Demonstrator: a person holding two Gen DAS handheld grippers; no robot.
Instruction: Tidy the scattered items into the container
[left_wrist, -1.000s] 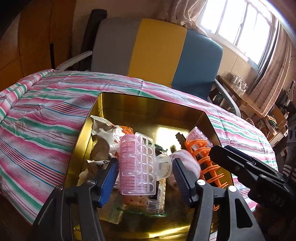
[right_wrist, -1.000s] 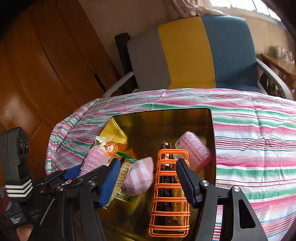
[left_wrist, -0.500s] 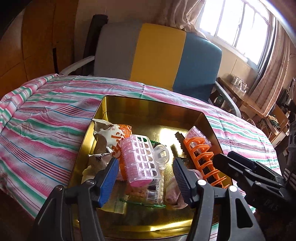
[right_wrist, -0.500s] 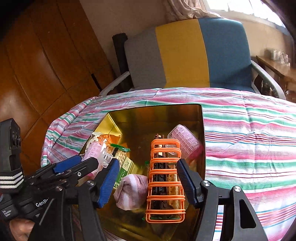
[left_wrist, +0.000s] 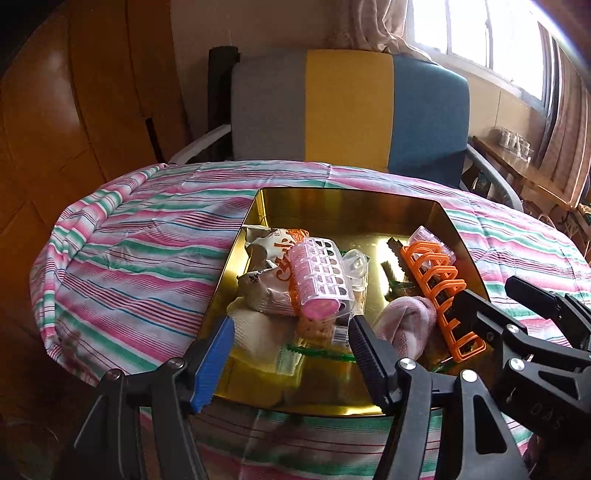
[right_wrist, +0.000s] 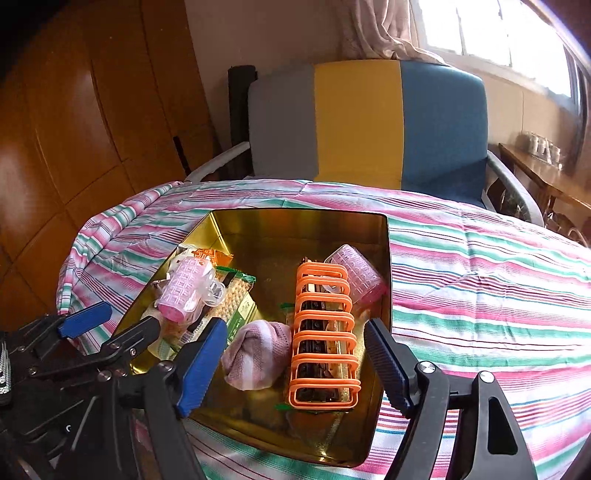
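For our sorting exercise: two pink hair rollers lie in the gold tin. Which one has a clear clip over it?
The roller at the tin's left, atop the snack packets; the other roller, beside the orange rack, is bare.

gold tin (left_wrist: 448, 221) full of items

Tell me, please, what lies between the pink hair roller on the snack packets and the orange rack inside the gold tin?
In the right wrist view, a rolled pink cloth and a green cracker packet lie between the roller and the orange rack.
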